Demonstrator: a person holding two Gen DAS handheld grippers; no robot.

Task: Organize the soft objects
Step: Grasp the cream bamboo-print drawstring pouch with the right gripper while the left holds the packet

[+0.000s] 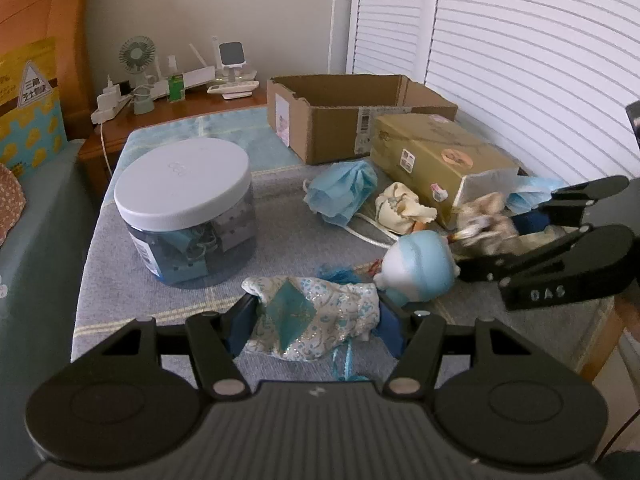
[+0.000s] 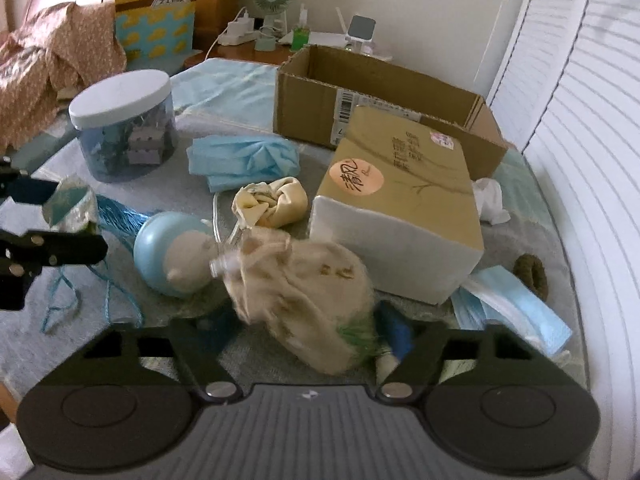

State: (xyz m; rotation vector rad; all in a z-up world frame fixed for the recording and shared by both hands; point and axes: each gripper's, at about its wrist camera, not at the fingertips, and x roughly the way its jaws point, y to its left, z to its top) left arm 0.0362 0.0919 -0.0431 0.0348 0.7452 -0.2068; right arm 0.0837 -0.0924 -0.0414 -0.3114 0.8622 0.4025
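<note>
1. Cardboard box (image 2: 308, 92), open-topped, is the largest thing on the grey cloth-covered table (image 1: 280, 248); every place below is given relative to it. Its long axis runs left to right along the far side of the table.
2. Gold carton (image 2: 404, 184) lies just in front of the cardboard box's right half, touching or nearly touching it, its white end face turned toward the right wrist camera.
3. Clear jar (image 1: 188, 216) with a white lid stands upright, well to the left of the cardboard box and nearer the cameras.
4. Beige drawstring pouch (image 2: 308, 296) sits in front of the cardboard box, past the gold carton, between the fingers of the right gripper (image 2: 304, 336). Its long axis runs diagonally, tied neck pointing up-left and away, rounded bottom toward the camera. The jaws are clenched on it.
5. Patterned teal-and-white pouch (image 1: 316, 316) lies in front of the cardboard box and left of the beige one, long axis running left to right across the left gripper (image 1: 316, 320), whose jaws grasp it at both ends. Blue tassel threads trail from it.
6. Blue-and-white round toy (image 1: 420, 268) rests between the two pouches, its small knob pointing left in the left wrist view.
7. Crumpled blue face mask (image 1: 344, 192) lies just in front of the cardboard box.
8. Cream knotted cloth (image 1: 404, 204) sits beside that mask, to its right.
</note>
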